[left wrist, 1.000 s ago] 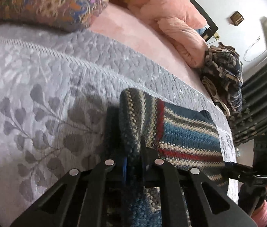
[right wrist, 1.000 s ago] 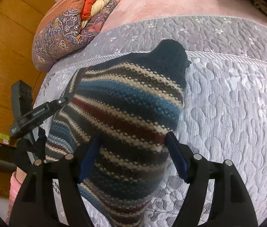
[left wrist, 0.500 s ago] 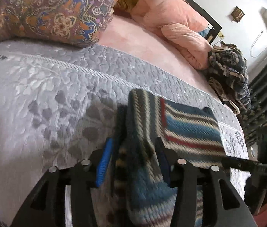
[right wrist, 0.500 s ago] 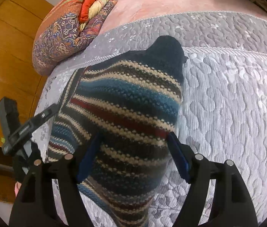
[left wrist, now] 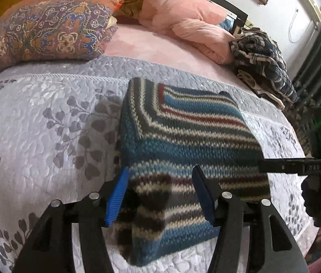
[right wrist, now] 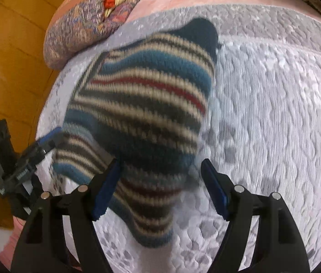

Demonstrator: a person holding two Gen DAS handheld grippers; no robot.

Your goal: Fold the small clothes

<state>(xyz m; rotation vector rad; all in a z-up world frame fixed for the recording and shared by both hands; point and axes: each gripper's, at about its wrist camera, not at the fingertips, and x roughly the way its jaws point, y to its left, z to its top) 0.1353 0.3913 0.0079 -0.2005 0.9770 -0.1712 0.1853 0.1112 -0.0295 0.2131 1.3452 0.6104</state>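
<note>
Folded striped knit sweater on bed quilt.
We find left tongs and right tongs spread, gripping nothing, letting the fold settle.

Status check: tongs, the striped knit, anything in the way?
Both tongs, left and right, open. Striped knit folded on grey quilt. Nothing blocking.

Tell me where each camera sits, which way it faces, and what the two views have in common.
Left wrist: sits on the left tool, looking along its open fingers across the striped knit toward the pillows; the right tool shows at the right edge.
Right wrist: sits on the right tool, fingers open over the same knit, facing the grey bedspread; the left tool shows at the left edge.
Shared: the knit, the bedspread, the patterned pillow, and each other's tool.
</note>
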